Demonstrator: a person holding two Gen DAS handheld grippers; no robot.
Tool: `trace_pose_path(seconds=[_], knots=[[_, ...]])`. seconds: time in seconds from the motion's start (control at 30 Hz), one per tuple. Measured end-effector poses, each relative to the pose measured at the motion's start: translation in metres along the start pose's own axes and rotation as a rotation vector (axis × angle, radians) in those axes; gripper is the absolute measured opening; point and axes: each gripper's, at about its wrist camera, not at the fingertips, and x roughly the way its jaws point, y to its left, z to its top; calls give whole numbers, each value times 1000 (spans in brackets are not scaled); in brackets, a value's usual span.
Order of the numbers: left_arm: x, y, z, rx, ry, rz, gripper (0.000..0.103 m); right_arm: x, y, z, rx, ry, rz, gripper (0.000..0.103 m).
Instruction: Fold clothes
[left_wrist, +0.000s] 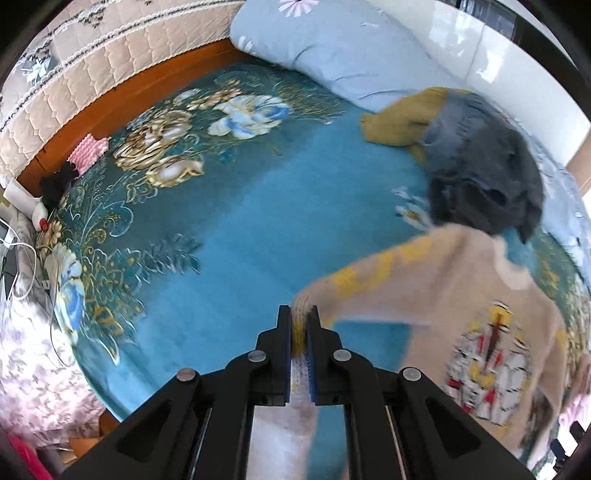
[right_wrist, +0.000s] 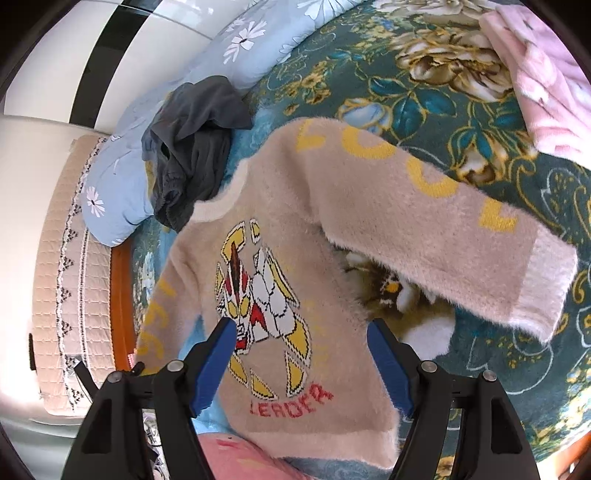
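A fluffy beige sweater (right_wrist: 295, 206) with a robot picture and yellow letters lies face up on the teal flowered bedspread (right_wrist: 443, 92). In the left wrist view my left gripper (left_wrist: 298, 317) is shut on the cuff of one sleeve (left_wrist: 369, 280), which stretches from the jaws to the sweater's body (left_wrist: 461, 302) at the right. In the right wrist view that sleeve (right_wrist: 424, 192) hangs raised above the bed, its white cuff (right_wrist: 546, 288) at the right. My right gripper (right_wrist: 301, 325) stands open just above the sweater's lower front, with nothing pressed between its blue pads (right_wrist: 218, 362).
A dark grey garment (left_wrist: 480, 166) lies bunched by the sweater's collar, on a mustard piece (left_wrist: 402, 114). A light blue flowered pillow (left_wrist: 325, 44) lines the far edge. A pink cloth (right_wrist: 546, 74) lies at the top right. An orange bed frame (left_wrist: 110, 99) and quilted padding (left_wrist: 74, 74) border the bed.
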Motion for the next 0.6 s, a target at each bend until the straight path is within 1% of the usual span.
trace_pose_path(seconds=[0.1, 0.2, 0.27, 0.33, 0.4, 0.47, 0.5, 0.53, 0.6], knots=[[23, 14, 13, -4, 30, 21, 7, 5, -1, 1, 12, 8, -10, 76], [46, 23, 21, -16, 61, 25, 7, 8, -4, 1, 17, 16, -26, 76], [57, 28, 27, -27, 77, 21, 10, 8, -7, 2, 23, 17, -36, 76], [64, 33, 33, -45, 87, 0, 13, 7, -11, 2, 34, 15, -47, 76], [66, 37, 37, -65, 92, -15, 19, 6, -15, 3, 44, 10, -57, 76], [62, 44, 40, -106, 88, -41, 36, 5, -18, 5, 55, 4, -62, 76], [59, 48, 41, -130, 83, -59, 41, 4, -19, 6, 59, 1, -62, 76], [56, 52, 41, -155, 75, -79, 48, 5, -19, 6, 58, -1, -60, 76], [43, 57, 39, -207, 57, -115, 50, 5, -18, 9, 54, -2, -58, 76]])
